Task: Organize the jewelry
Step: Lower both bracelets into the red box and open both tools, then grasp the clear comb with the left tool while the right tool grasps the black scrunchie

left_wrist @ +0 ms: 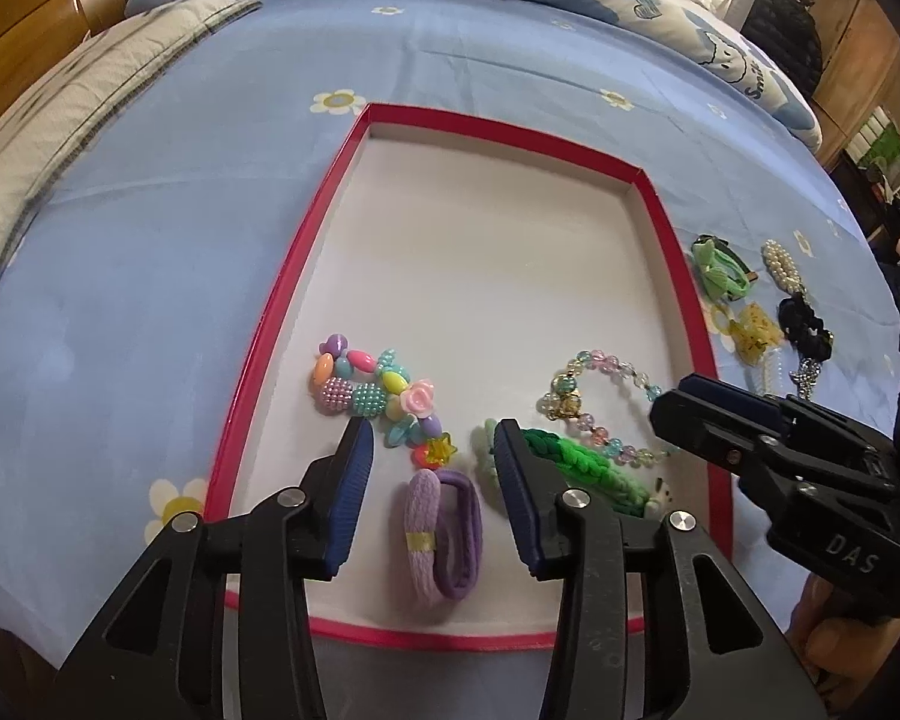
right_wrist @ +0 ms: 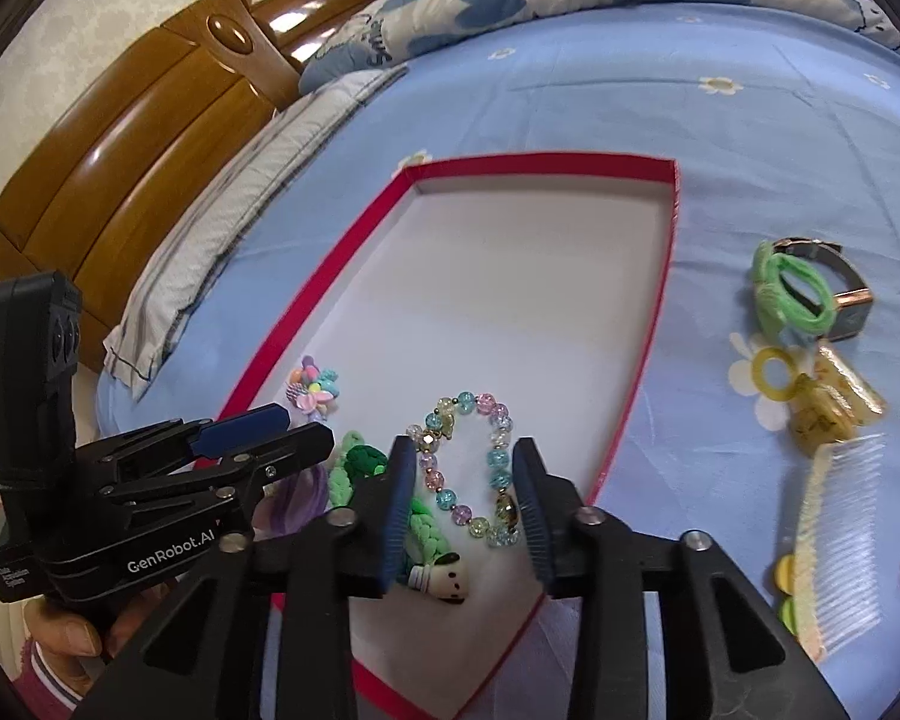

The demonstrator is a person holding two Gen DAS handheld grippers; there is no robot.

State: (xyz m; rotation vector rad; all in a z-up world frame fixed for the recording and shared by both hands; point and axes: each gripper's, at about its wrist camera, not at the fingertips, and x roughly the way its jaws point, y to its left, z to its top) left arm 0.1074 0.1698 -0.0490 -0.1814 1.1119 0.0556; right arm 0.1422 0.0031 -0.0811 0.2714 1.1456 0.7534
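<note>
A shallow red-rimmed box with a white floor lies on the blue bedsheet; it also shows in the right wrist view. In it lie a colourful bead bracelet, a purple hair tie, a green braided hair tie and a pastel glass-bead bracelet. My left gripper is open and empty above the purple hair tie. My right gripper is open and empty, its fingers either side of the glass-bead bracelet.
On the sheet right of the box lie a light green hair tie with a watch, a yellow clip, a clear comb, a pearl piece and a black scrunchie. Pillows and a wooden headboard stand behind.
</note>
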